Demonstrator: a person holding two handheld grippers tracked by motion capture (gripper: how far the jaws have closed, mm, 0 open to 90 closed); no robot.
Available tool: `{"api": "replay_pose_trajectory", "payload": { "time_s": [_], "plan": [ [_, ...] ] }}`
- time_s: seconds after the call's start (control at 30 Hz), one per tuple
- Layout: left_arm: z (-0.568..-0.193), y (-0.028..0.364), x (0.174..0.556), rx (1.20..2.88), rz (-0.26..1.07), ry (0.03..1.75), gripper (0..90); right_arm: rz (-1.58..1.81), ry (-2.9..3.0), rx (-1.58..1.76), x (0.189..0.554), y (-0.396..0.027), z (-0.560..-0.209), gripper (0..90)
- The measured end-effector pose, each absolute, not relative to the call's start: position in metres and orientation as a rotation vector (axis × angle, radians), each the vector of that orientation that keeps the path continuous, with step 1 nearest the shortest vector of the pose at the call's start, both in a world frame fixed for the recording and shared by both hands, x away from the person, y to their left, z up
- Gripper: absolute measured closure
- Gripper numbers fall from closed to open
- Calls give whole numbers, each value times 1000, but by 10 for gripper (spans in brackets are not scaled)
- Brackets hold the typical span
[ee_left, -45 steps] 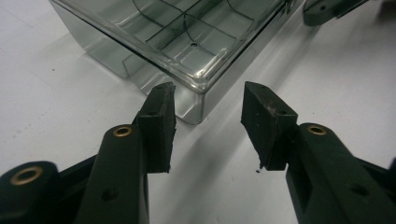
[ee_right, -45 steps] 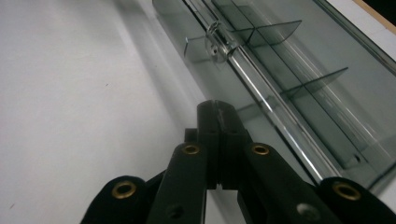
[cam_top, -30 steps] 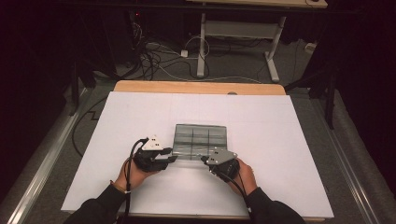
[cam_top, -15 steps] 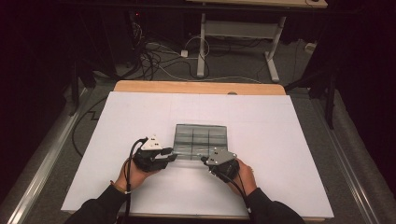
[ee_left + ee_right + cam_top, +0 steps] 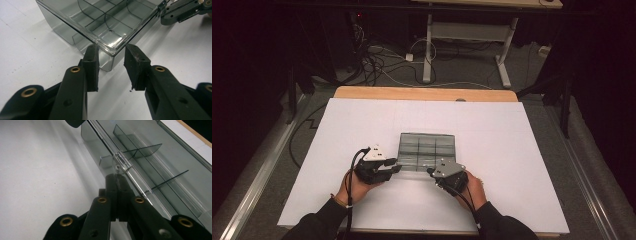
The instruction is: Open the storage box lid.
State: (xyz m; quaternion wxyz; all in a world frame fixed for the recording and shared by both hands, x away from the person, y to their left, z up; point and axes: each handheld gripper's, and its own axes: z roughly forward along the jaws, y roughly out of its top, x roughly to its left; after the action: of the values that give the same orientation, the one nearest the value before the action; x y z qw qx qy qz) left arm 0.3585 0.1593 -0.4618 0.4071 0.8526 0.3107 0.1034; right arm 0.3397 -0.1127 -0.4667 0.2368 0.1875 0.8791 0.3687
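Note:
A smoky clear plastic compartment box (image 5: pixel 427 150) lies flat on the white table, with its dividers visible through the lid (image 5: pixel 110 27). My left gripper (image 5: pixel 395 167) is at the box's near left corner. Its jaws stand open, and the corner sits just beyond and between the two pads (image 5: pixel 91 62). My right gripper (image 5: pixel 431 172) is at the box's near edge with its jaws pressed shut (image 5: pixel 117 180). Its tips sit just under a small clear latch (image 5: pixel 122 163) on the box rim. The right gripper's jaws also show at the far corner (image 5: pixel 183 10).
The white table top (image 5: pixel 362 125) has open room on every side of the box. A wooden strip (image 5: pixel 422 93) runs along its far edge. Cables and a desk frame (image 5: pixel 462 35) stand on the floor beyond.

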Motion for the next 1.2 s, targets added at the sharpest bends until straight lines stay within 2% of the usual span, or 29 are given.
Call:
{"api": "replay_pose_trajectory", "payload": {
  "time_s": [1.2],
  "plan": [
    [-463, 157, 355, 2150, 305, 785, 637, 992, 2384, 525, 339, -112, -467, 900]
  ]
}}
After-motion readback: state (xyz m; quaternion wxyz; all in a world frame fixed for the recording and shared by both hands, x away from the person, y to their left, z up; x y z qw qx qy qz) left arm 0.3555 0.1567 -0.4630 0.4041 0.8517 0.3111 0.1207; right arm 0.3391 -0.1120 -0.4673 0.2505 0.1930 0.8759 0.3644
